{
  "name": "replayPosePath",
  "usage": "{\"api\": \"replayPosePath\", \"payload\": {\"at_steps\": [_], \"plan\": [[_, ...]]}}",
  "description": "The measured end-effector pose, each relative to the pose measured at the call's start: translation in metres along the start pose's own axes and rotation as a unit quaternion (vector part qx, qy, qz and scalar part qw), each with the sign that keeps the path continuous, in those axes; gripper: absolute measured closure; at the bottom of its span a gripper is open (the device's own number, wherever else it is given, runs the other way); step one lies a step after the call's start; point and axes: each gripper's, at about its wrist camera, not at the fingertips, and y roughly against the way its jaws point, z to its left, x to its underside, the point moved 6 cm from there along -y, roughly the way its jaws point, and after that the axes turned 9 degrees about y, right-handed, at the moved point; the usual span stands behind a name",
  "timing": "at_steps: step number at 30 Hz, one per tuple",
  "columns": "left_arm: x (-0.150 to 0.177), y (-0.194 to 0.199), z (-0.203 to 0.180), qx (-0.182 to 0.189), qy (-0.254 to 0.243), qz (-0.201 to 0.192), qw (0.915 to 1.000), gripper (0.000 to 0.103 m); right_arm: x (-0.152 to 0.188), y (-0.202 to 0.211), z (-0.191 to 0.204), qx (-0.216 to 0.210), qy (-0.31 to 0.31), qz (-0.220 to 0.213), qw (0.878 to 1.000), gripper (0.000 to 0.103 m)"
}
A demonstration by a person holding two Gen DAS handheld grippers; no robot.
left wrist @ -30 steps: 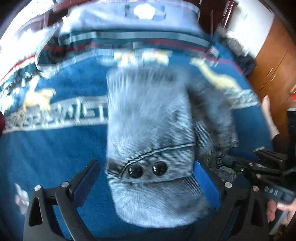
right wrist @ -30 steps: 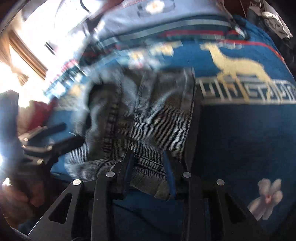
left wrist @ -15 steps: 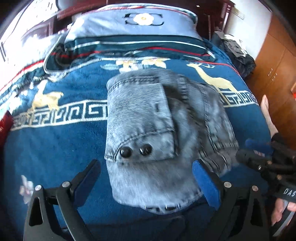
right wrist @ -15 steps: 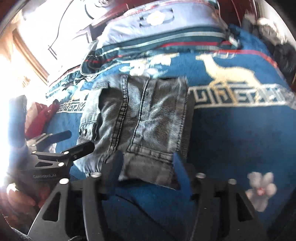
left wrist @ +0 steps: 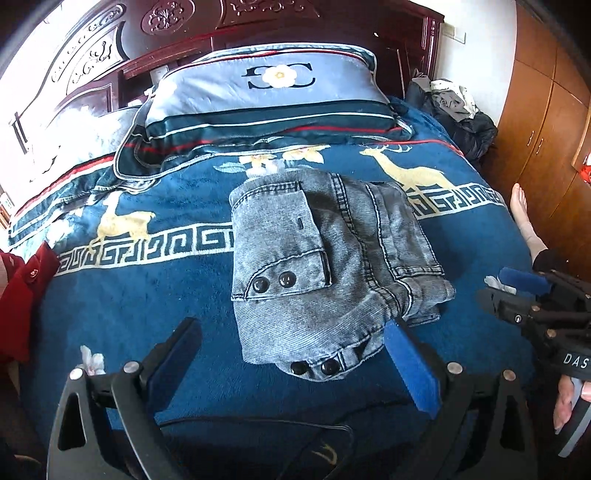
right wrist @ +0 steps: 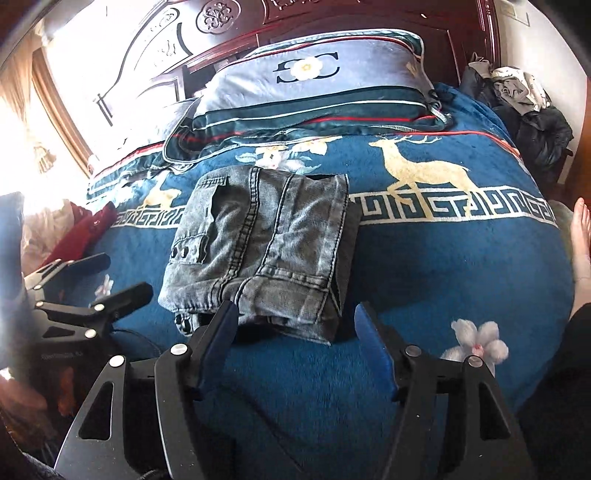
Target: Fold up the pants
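Pants (left wrist: 325, 266) lie folded mid-blanket (left wrist: 140, 295), clear of both spread tongs.

Folded grey pants (right wrist: 266, 251) on blue blanket (right wrist: 443, 266), right gripper (right wrist: 295, 325) fingers opening, nothing between

A bed (left wrist: 122, 295) carries everything, covered by a deep blue plush blanket (right wrist: 461, 266) printed with golden deer, pale flowers and a cream key-pattern band. Folded grey denim pants (left wrist: 317, 258) lie flat in a compact bundle near the middle of that blanket, with a striped pillow (left wrist: 273, 99) bearing a white flower emblem resting at the carved dark-wood headboard (left wrist: 332, 22) end. A red garment (left wrist: 26, 291) sits at the blanket's left edge, and a heap of dark clothing (left wrist: 458, 118) at the far right corner.
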Motion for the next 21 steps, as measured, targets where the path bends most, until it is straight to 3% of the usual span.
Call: {"api": "replayPosePath", "payload": {"at_steps": [7, 12, 17, 21], "plan": [[0.006, 0.01, -0.001, -0.001, 0.001, -0.003, 1.0, 0.003, 0.004, 0.008, 0.007, 0.004, 0.011, -0.005, 1.0, 0.036], [0.007, 0.009, 0.004, 0.0, 0.007, 0.002, 1.0, 0.002, 0.004, 0.006, 0.008, -0.003, 0.007, -0.001, 1.0, 0.029], [0.0, -0.006, 0.029, 0.01, 0.05, 0.026, 0.9983, 0.001, -0.007, -0.006, -0.005, -0.017, -0.007, 0.01, 1.0, 0.022], [-0.017, -0.024, 0.056, 0.034, 0.115, 0.049, 0.9917, 0.001, -0.018, -0.026, -0.021, -0.039, -0.028, 0.028, 0.998, 0.021]]}}
